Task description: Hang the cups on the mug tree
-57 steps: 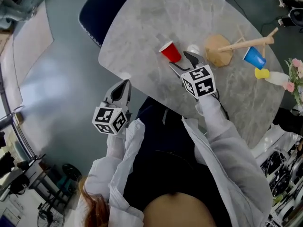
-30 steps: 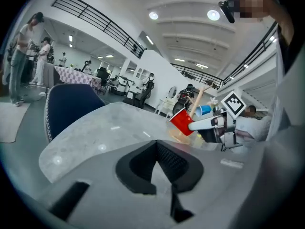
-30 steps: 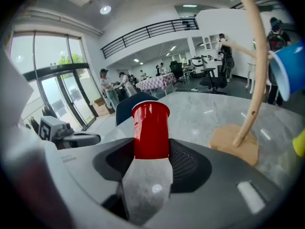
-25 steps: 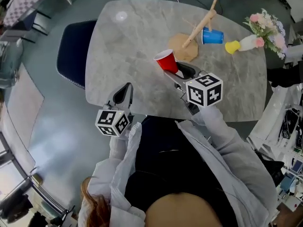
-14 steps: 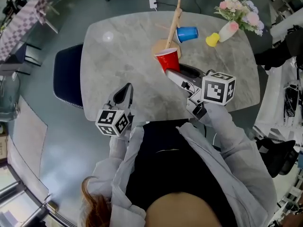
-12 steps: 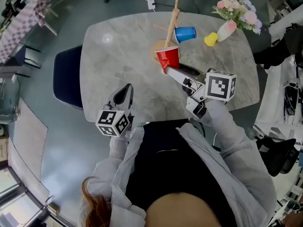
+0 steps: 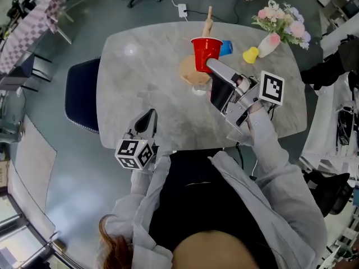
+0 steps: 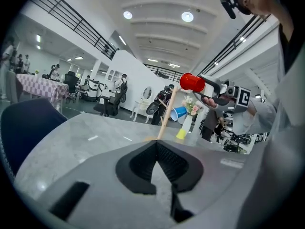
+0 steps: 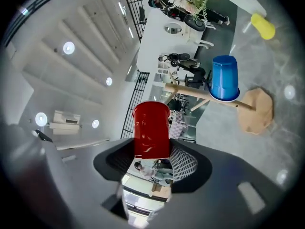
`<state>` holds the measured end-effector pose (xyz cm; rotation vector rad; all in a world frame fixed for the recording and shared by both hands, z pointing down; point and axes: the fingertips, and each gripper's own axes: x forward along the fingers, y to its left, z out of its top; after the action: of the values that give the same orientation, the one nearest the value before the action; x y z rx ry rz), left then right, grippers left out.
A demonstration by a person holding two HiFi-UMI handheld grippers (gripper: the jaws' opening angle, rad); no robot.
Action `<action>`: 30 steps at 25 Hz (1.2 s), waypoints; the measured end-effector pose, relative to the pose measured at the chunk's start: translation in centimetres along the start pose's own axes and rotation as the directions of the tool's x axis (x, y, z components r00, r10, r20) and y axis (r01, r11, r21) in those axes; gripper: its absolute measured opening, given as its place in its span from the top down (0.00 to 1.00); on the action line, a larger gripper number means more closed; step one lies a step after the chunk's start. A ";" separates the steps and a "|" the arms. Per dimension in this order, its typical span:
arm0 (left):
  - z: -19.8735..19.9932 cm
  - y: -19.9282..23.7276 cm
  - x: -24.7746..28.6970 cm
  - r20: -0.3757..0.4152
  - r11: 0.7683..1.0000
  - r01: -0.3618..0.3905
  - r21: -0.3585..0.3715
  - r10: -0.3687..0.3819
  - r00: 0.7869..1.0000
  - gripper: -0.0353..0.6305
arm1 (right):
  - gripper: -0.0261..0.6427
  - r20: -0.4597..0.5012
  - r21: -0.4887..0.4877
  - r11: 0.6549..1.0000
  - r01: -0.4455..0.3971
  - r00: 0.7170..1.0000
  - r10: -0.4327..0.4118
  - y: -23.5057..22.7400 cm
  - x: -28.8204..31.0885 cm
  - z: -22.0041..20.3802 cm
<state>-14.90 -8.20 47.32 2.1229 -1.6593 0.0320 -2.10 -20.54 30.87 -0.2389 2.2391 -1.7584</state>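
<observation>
My right gripper (image 7: 212,73) is shut on a red cup (image 7: 206,52) and holds it in the air over the wooden mug tree (image 7: 191,75). In the right gripper view the red cup (image 9: 151,130) sits between the jaws, with the mug tree's pole (image 9: 200,93) and base (image 9: 255,111) beyond. A blue cup (image 7: 226,47) hangs on the tree, and the right gripper view also shows this blue cup (image 9: 224,78). My left gripper (image 7: 147,116) rests shut and empty at the table's near edge, far from the cups.
The grey marble table (image 7: 140,66) carries a white vase with flowers (image 7: 280,21) and a yellow cup (image 7: 250,54) at the far right. A dark blue chair (image 7: 81,94) stands at the table's left side. Power cables lie on the floor beyond.
The right gripper has lifted the red cup off the table and carried it up to the mug tree's top. The left gripper has stayed in place.
</observation>
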 end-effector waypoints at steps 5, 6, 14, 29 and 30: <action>-0.1 -0.2 0.2 -0.006 0.999 -0.033 -0.008 0.033 0.999 0.95 | 0.63 0.050 0.096 0.994 -0.047 0.998 0.043 -0.7 1.2 3.1; 0.0 -0.3 0.4 -0.008 0.999 -0.037 -0.007 0.037 0.999 0.95 | 0.63 0.056 0.123 0.991 -0.053 0.997 0.046 -1.1 1.5 3.5; -0.7 -0.9 0.6 -0.021 0.998 -0.050 -0.023 0.049 0.999 0.95 | 0.62 0.093 0.242 0.965 -0.099 0.993 0.079 -2.5 2.2 4.8; -0.9 -1.3 1.4 -0.047 0.999 0.038 -0.007 -0.039 0.998 0.95 | 0.45 0.152 0.113 0.992 -0.058 0.988 0.041 -2.9 -1.3 4.3; -1.0 -1.3 1.5 -0.051 0.999 0.049 -0.004 -0.049 0.997 0.95 | 0.45 0.157 0.082 0.996 -0.035 0.987 0.022 -3.1 -2.0 4.2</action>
<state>-12.99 -9.01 48.18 2.1426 -1.5768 0.0681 1.06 -24.61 33.23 -0.3137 2.0444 -1.7508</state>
